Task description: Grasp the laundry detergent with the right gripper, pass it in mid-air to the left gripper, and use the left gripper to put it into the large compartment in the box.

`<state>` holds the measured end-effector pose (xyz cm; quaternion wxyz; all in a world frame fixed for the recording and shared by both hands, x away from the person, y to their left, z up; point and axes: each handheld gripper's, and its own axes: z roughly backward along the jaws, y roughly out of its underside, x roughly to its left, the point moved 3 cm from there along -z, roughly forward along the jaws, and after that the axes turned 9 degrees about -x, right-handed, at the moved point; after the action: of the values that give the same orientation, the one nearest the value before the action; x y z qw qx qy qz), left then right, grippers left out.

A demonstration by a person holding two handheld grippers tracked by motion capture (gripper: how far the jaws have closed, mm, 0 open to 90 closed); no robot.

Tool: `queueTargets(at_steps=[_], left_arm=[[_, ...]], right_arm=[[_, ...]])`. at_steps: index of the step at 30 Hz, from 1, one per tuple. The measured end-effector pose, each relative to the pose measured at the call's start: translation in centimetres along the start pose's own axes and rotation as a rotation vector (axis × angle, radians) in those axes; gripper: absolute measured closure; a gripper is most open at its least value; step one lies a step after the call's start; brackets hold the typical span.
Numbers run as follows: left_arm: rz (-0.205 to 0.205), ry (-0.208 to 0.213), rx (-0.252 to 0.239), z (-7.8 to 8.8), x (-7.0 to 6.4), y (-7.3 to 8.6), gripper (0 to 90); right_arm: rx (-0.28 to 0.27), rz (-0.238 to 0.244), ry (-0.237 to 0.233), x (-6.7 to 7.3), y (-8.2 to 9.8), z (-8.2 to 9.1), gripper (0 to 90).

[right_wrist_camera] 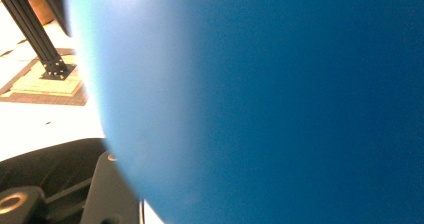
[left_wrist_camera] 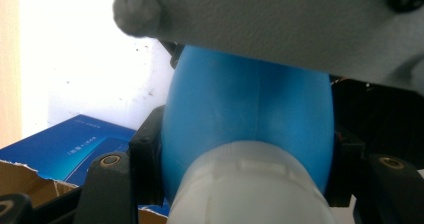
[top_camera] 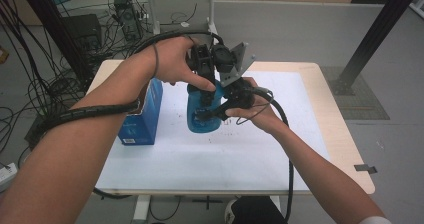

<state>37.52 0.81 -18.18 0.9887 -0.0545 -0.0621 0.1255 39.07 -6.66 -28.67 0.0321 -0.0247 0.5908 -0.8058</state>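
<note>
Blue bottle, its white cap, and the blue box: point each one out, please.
Blue bottle (top_camera: 202, 115), high view, lower body.
White cap (left_wrist_camera: 250, 184), left gripper view, ribbed side between the jaws.
Blue box (top_camera: 142, 120), high view, side face.

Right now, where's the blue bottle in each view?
High view: blue bottle stands mid-table, both grippers on it.
Left gripper view: centre, between the black jaws, white cap nearest the camera.
Right gripper view: close-up blue wall across most of the frame.
Shared landmark: white table mat.

The small print on the blue box (left_wrist_camera: 75, 146) is too blurred to read.
</note>
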Motion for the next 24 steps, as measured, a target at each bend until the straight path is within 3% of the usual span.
queueTargets(at_steps=[24], left_arm=[[0.012, -0.006, -0.002, 0.02, 0.0, 0.12, 37.7]], right_arm=[[-0.016, -0.019, -0.002, -0.07, 0.01, -0.04, 40.8]])
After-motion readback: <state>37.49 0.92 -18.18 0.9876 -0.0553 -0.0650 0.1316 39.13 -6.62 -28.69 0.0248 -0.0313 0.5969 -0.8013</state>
